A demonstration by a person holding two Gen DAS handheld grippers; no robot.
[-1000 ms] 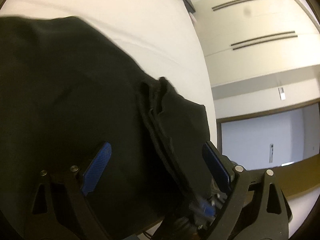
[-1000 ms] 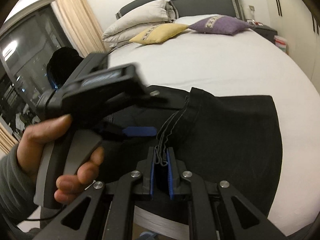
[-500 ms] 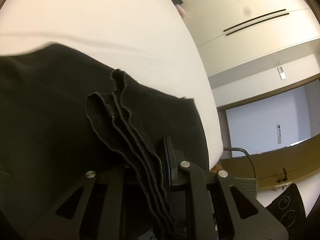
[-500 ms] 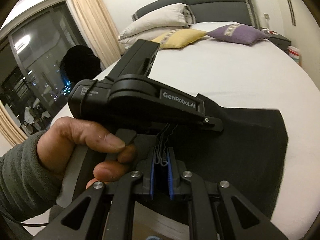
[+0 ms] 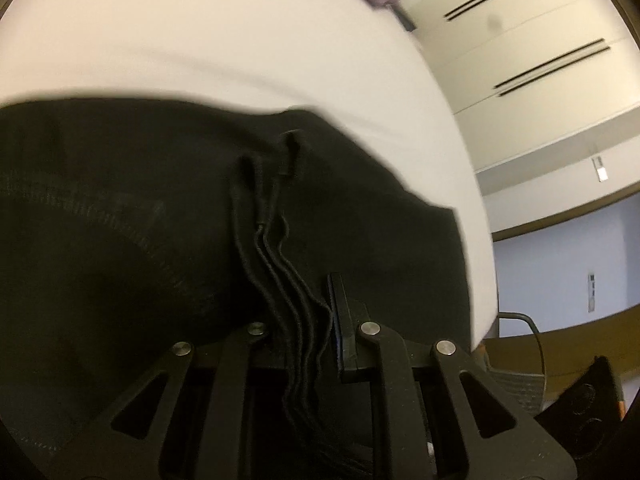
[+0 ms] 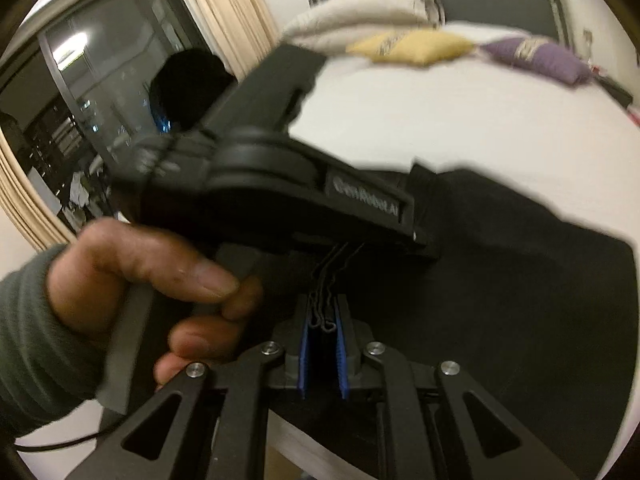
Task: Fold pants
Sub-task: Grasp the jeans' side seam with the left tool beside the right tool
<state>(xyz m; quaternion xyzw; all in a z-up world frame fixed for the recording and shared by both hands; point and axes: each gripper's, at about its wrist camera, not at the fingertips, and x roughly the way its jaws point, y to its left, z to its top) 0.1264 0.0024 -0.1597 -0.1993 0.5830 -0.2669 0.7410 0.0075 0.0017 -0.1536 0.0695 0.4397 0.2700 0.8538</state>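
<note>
The black pants lie on the white bed, near its foot edge. My left gripper is shut on a stack of the pants' hem edges, which stand up between its jaws. My right gripper is shut on the same layered hem edges between its blue pads. In the right wrist view the left gripper's black body and the hand holding it sit just beyond and left of the right fingers. The rest of the pants spreads to the right.
A yellow pillow, a purple pillow and grey pillows lie at the headboard. Curtains and a dark window are to the left. White wardrobe doors stand right of the bed. The bed edge runs just below the grippers.
My left gripper went from open around the fabric to shut on the hem layers. It moved close in front of my right gripper, which stayed shut on the hem. Both views have tilted.
</note>
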